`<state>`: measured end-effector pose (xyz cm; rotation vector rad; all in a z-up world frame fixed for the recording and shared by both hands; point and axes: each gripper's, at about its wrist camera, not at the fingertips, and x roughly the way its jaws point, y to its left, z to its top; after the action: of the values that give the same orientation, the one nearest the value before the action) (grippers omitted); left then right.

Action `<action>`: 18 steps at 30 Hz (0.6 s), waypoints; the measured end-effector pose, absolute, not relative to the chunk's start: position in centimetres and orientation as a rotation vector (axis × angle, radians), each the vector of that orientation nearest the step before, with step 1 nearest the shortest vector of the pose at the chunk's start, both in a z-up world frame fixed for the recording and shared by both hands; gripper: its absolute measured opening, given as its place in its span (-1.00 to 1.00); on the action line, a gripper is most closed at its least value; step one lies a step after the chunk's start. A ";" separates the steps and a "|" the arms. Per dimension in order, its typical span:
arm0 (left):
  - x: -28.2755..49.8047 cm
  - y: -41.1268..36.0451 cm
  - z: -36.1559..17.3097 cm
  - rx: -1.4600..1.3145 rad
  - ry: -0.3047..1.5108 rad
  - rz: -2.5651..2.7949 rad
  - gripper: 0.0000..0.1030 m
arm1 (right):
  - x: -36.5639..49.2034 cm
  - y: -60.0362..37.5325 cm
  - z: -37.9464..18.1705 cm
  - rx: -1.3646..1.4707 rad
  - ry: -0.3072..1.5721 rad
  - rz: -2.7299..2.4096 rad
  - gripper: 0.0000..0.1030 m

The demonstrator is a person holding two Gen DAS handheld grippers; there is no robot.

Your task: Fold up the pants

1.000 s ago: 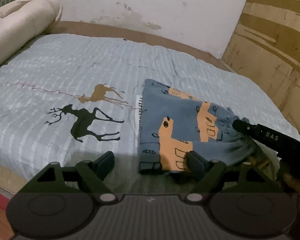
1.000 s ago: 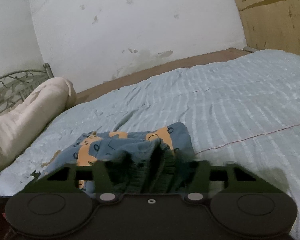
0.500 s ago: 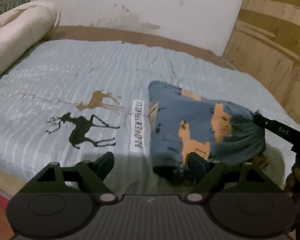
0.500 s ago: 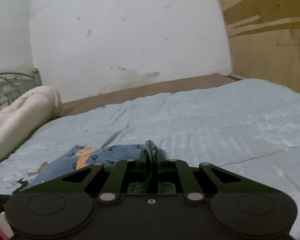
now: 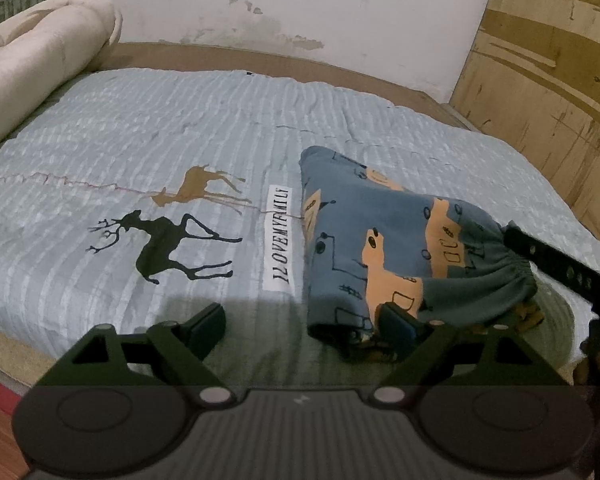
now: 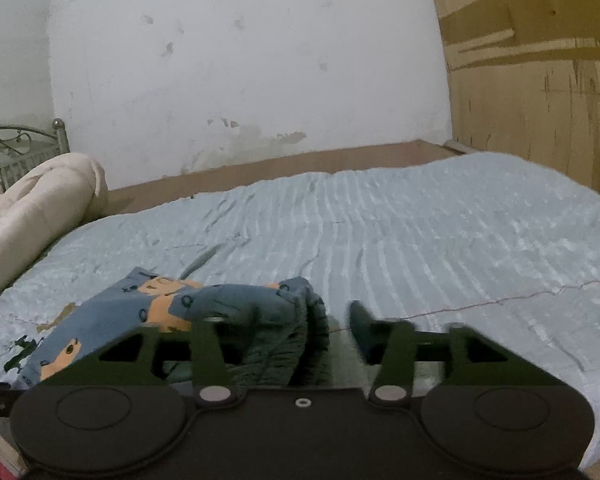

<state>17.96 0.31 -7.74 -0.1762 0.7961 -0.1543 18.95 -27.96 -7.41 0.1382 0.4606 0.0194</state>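
The folded pants [image 5: 400,248], blue with orange vehicle prints, lie on the pale blue bedspread [image 5: 180,120] with their gathered waistband [image 5: 496,280] toward the right. My left gripper [image 5: 302,320] is open and still widening; its right finger overlaps the pants' near corner, and only bedspread lies between the jaws. A finger of the right gripper [image 5: 552,264] reaches in beside the waistband. In the right wrist view my right gripper [image 6: 296,332] is opening. The waistband [image 6: 300,332] sits loose between its jaws, clear of the right finger, and the pants [image 6: 140,312] stretch away to the left.
A rolled cream blanket [image 5: 40,48] lies along the far left by a metal headboard [image 6: 12,148]. Wooden panelling [image 5: 540,80] bounds the right side and a white wall the back. The bedspread carries deer prints [image 5: 164,240] and a text label [image 5: 280,236]. The bed's front edge [image 5: 4,344] is near.
The right gripper, shut on the waistband half a second ago, has spread its jaws and let go. The pants have shifted right, uncovering the text label. The left jaws have widened slightly.
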 end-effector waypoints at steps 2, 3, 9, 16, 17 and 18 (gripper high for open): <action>17.9 0.3 -7.8 -0.177 0.797 -0.155 0.72 | 18.4 -27.3 -7.5 0.112 0.466 0.037 0.57; 17.9 0.4 -7.8 -0.178 0.798 -0.157 0.72 | 18.1 -26.8 -7.8 0.084 0.475 0.043 0.63; 17.5 0.7 -8.7 -0.151 0.819 -0.175 0.74 | 16.2 -26.6 -9.9 0.009 0.546 -0.005 0.86; 17.2 1.3 -7.1 -0.192 0.770 -0.208 0.78 | 14.5 -27.7 -9.1 0.034 0.496 0.016 0.98; 17.6 1.3 -6.7 -0.198 0.758 -0.207 0.80 | 14.6 -27.7 -8.5 0.034 0.470 0.023 0.98; 18.1 1.1 -6.4 -0.196 0.746 -0.204 0.80 | 15.0 -27.7 -8.0 0.033 0.452 0.033 0.98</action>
<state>18.14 1.08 -6.35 -0.1957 0.7460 -0.2044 14.96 -27.73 -8.04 0.0333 0.4522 0.0334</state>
